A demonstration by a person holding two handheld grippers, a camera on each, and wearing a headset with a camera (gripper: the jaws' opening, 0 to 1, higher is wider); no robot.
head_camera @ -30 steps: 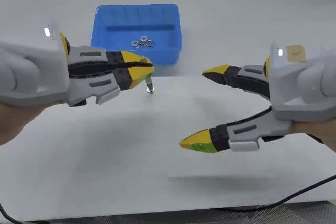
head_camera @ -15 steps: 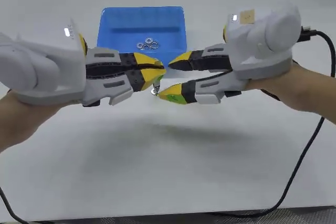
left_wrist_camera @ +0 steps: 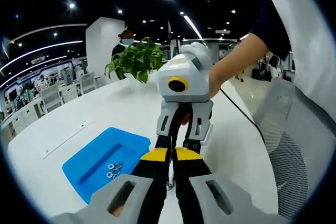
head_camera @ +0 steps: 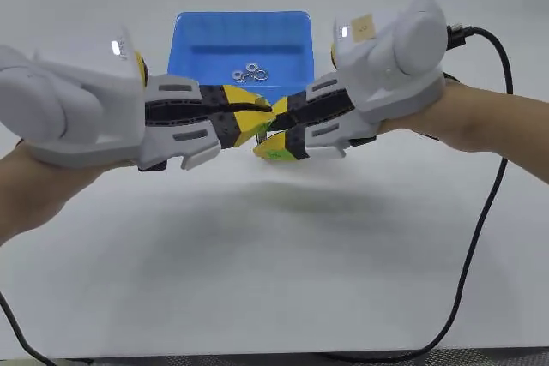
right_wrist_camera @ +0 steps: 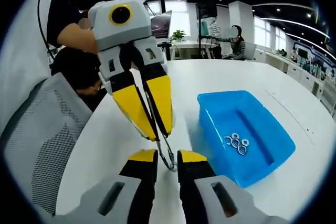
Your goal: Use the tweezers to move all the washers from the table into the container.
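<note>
Meeting tip to tip, the left gripper clamped the tweezers; the right gripper held its jaws slightly apart astride them. Container with washers lay at 12 o'clock.

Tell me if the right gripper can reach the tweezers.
Likely yes: the tweezers, clamped in the left gripper, hang with their tips between the parted jaws of the right gripper; nothing blocks them.

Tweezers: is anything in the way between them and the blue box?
Nothing visible is. Just bare table lies between the tweezers, held by the left gripper, and the blue container.
</note>
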